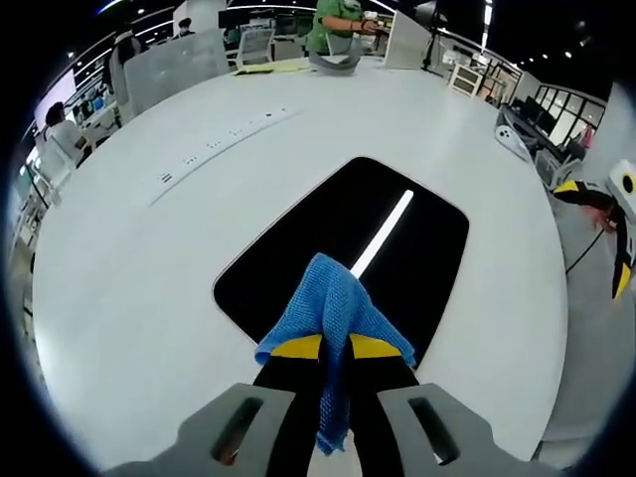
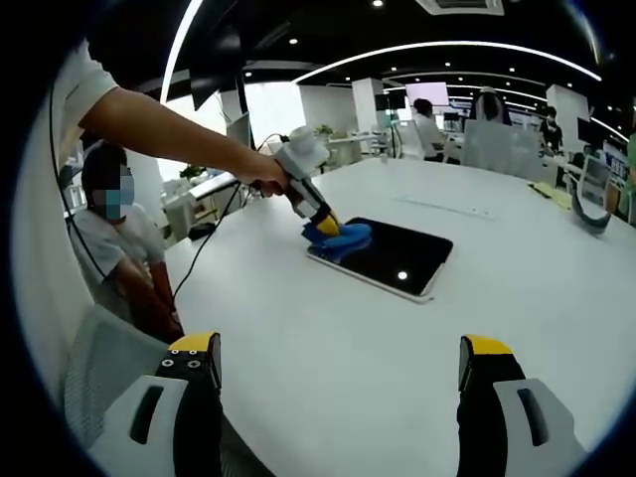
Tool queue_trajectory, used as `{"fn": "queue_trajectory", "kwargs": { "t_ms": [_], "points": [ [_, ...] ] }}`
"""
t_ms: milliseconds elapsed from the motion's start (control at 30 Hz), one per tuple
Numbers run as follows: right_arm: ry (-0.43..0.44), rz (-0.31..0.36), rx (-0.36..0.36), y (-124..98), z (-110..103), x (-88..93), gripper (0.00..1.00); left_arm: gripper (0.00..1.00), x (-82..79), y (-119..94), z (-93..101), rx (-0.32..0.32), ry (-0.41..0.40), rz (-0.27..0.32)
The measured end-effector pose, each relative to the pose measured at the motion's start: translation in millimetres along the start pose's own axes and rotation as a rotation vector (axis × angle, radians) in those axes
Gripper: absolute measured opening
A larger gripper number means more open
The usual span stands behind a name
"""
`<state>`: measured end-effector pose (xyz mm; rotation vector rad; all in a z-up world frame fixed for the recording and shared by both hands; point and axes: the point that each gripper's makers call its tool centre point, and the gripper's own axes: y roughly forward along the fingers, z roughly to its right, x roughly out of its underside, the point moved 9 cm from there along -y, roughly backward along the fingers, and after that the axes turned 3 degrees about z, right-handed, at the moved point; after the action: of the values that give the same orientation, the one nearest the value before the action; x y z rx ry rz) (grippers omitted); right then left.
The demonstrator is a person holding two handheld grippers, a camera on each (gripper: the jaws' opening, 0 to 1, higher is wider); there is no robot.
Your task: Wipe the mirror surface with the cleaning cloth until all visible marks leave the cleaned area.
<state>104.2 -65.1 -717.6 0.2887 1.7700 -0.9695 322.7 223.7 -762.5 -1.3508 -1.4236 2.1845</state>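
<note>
mirror (image 1: pixel 397 238) flat on white table (image 1: pixel 149 298) | left gripper (image 1: pixel 335 346) fingers pinching blue cleaning cloth (image 1: pixel 333 303) on mirror's near edge | right gripper (image 2: pixel 338 363) fingers spread, well off the mirror

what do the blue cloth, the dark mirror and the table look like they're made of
Blue cloth: soft textile, probably microfibre, judging by its fine waffle-like weave and limp folds in the left gripper.
Mirror: glossy glass-like panel, sharply reflecting a ceiling light strip; backing cannot be told.
Table: smooth white hard top, laminate or similar, with a soft satin sheen.
</note>
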Motion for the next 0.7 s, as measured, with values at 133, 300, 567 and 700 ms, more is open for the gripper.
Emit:
{"fn": "queue_trajectory", "kwargs": {
  "t_ms": [133, 300, 567, 700],
  "points": [
    [0.002, 0.000, 0.000, -0.4, 0.2, 0.6, 1.00, 0.06, 0.8, -0.9, 2.4, -0.001, 0.006, -0.004],
    [0.001, 0.001, -0.001, -0.5, 0.5, 0.8, 1.00, 0.06, 1.0, -1.2, 2.9, -0.001, 0.004, -0.007],
    [0.001, 0.003, -0.002, -0.9, 1.9, -0.4, 1.00, 0.06, 4.8, -1.6, 3.6, -0.003, -0.007, 0.012],
    [0.002, 0.004, -0.003, 0.1, 1.8, -1.0, 1.00, 0.06, 5.6, -2.2, 3.9, 0.003, -0.009, 0.012]
  ]
}}
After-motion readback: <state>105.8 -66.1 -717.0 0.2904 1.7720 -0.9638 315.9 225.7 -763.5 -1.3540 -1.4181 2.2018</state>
